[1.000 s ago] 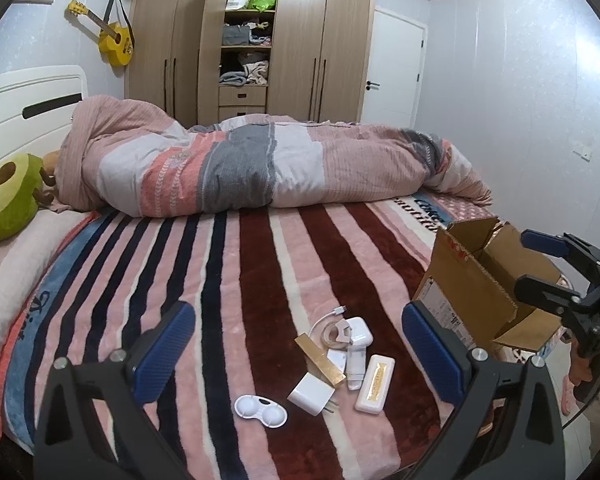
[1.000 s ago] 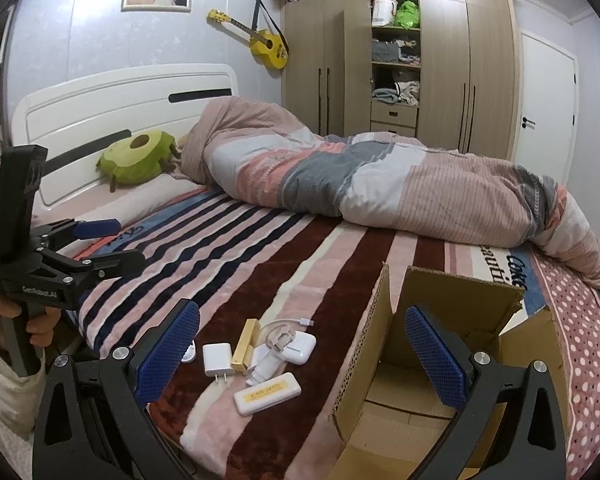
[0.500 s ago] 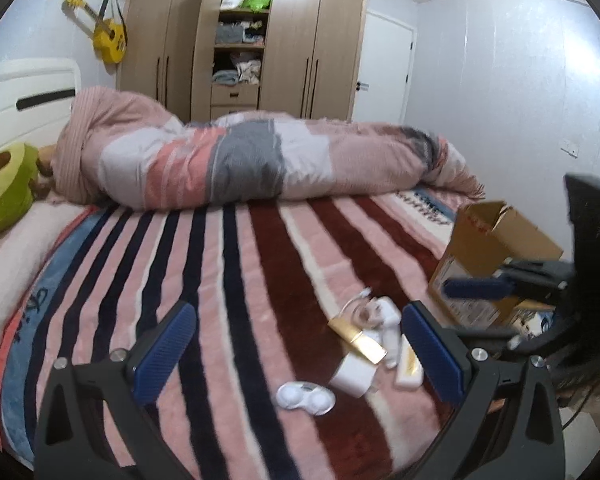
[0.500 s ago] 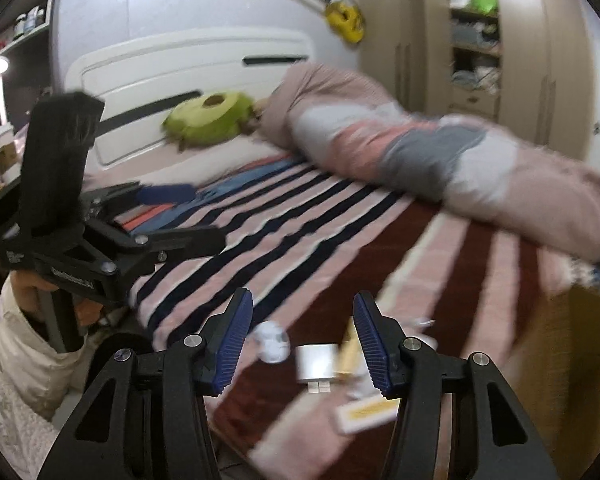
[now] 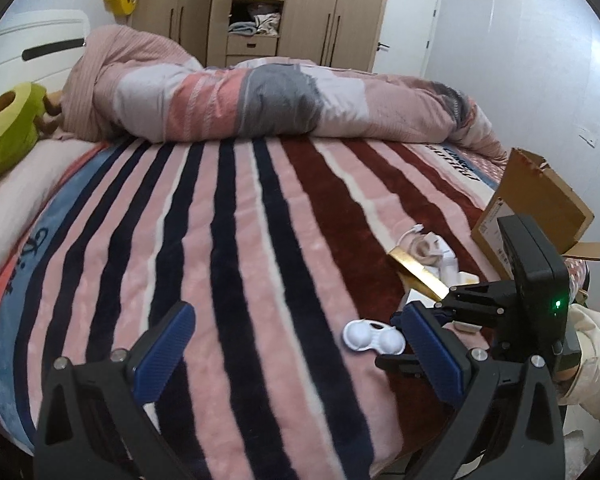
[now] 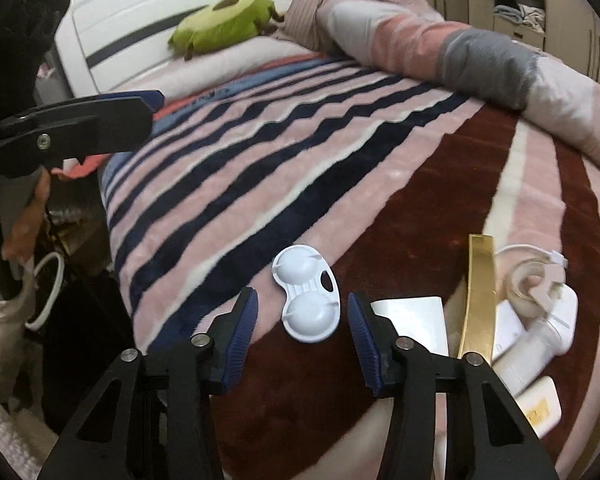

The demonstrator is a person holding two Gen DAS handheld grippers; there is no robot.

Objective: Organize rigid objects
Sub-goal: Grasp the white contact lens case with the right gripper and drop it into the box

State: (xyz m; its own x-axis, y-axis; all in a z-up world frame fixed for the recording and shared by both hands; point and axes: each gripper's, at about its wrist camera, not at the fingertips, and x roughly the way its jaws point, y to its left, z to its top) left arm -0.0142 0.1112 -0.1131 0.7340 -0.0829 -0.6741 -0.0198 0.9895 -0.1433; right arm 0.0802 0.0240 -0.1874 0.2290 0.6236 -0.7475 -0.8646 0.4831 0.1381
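In the left wrist view, a plush, fleecy blanket (image 5: 260,240) in pink, navy and maroon stripes covers the bed, with a rumpled quilted duvet (image 5: 260,92) heaped across the far side. The left hand-held gripper (image 5: 296,344) hangs over the near edge of the bed, its ribbed blue pads spread wide and holding nothing. Near its right finger lies a white contact lens case (image 5: 373,337) of smooth moulded plastic, shaped as two joined domes. Farther right sit a flat, shiny gold bar (image 5: 418,274) and a coiled white cable (image 5: 422,246), and beyond them a brown cardboard box (image 5: 540,204) with raised flaps stands at the right edge of the bed. The black right hand-held gripper (image 5: 424,338) reaches in from the right, close to the case. In the right wrist view, the right hand-held gripper (image 6: 298,326) is partly open, its ridged blue pads on either side of the near dome of the contact lens case (image 6: 306,298) without touching it; the case lies flat on the blanket (image 6: 300,152). To the right lie a square white charger (image 6: 414,322), the gold bar (image 6: 478,296) propped at an angle, the cable (image 6: 534,276) and a glossy white rounded device (image 6: 540,340). A soft green avocado plush (image 6: 224,22) rests at the far headboard, and one finger of the left hand-held gripper (image 6: 68,128) shows at the left.
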